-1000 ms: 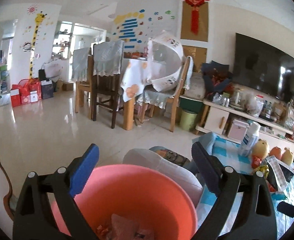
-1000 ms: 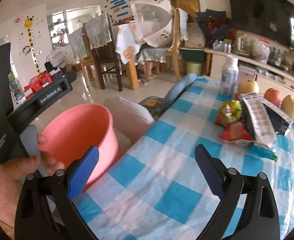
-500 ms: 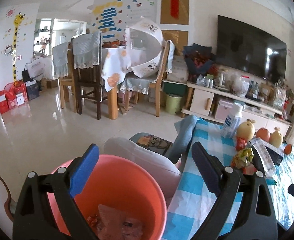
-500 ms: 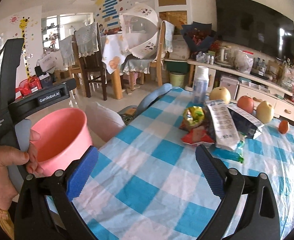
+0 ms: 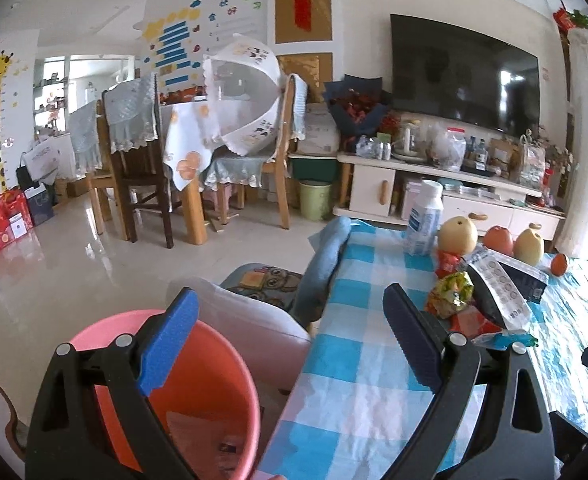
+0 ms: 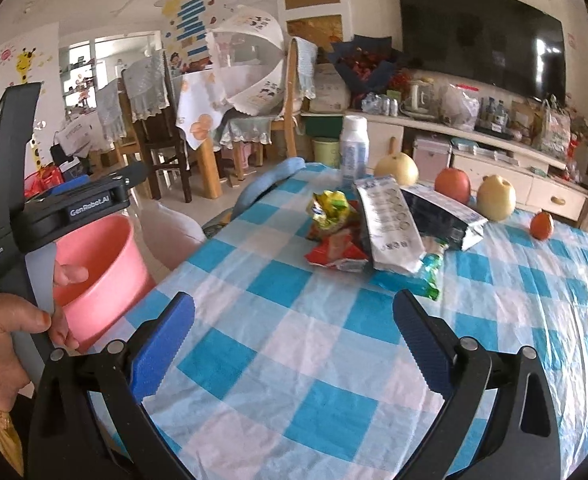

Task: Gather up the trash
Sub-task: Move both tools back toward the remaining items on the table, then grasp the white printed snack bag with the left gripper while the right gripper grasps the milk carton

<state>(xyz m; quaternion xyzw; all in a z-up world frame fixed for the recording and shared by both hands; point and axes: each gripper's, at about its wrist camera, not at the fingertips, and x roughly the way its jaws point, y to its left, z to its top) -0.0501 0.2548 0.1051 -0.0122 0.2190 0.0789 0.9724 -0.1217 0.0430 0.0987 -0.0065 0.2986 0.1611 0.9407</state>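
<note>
Wrappers (image 6: 368, 226): heaped mid-table on the checked cloth (image 6: 294, 320); long silver packet lies lengthwise, running away from the camera.
Pink bucket (image 6: 105, 264): beside the table's left edge.
Left gripper (image 5: 289, 340): jaws wide, empty.
Right gripper (image 6: 294, 332): jaws wide, empty.

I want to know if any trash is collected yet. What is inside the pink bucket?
In the pink bucket, crumpled wrapper-like pieces lie at the bottom. The left claw hangs open above it and covers much of the inside, so the amount is unclear.
</note>
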